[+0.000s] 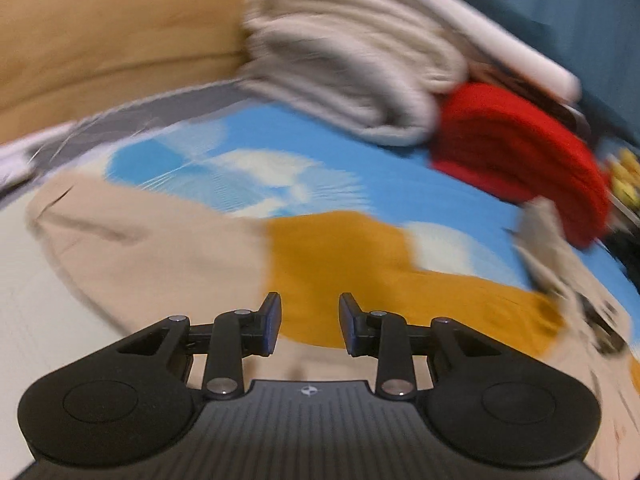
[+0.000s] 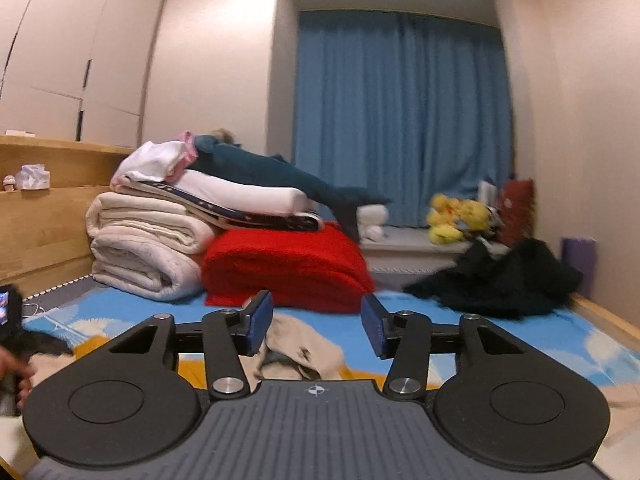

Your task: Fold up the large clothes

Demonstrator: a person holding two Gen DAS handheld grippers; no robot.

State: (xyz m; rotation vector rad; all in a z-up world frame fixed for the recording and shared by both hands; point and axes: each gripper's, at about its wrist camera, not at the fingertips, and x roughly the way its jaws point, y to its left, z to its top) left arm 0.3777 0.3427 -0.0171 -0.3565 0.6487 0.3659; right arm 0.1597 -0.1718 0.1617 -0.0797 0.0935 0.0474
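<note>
1. Left wrist view is blurred by motion, so fine detail is hard to read. The left gripper (image 1: 310,322) hangs above a beige garment (image 1: 152,248) with a mustard-yellow part (image 1: 340,264), and this garment lies spread on the blue cloud-pattern mat (image 1: 400,184). Its jaws stand apart with nothing between them.

2. The right gripper (image 2: 316,326) looks more level, over a crumpled part of the beige garment (image 2: 300,344) toward the room. Its jaws are also wide apart and hold nothing; the cloth seen between them lies lower, on the mat (image 2: 520,332).

3. I judge that the garment is laid flat on the mat because folding needs an open surface, and that both grippers are held open so they can take an edge or corner. No fold is clearly made yet.

4. The finished bedding seems pushed to the far edge, against the wooden headboard (image 2: 44,216), to keep the working area free.

5. Counting in the right wrist view:
   - one rolled cream quilt (image 2: 144,240);
   - one folded red blanket (image 2: 284,264);
   - one white pillow (image 2: 240,194) on top;
   - one dark teal shark plush (image 2: 272,172);
   - one black garment heap (image 2: 500,280) at the right, probably waiting;
   - one blue curtain (image 2: 400,120);
   - yellow plush toys (image 2: 456,216), number unclear.
</note>
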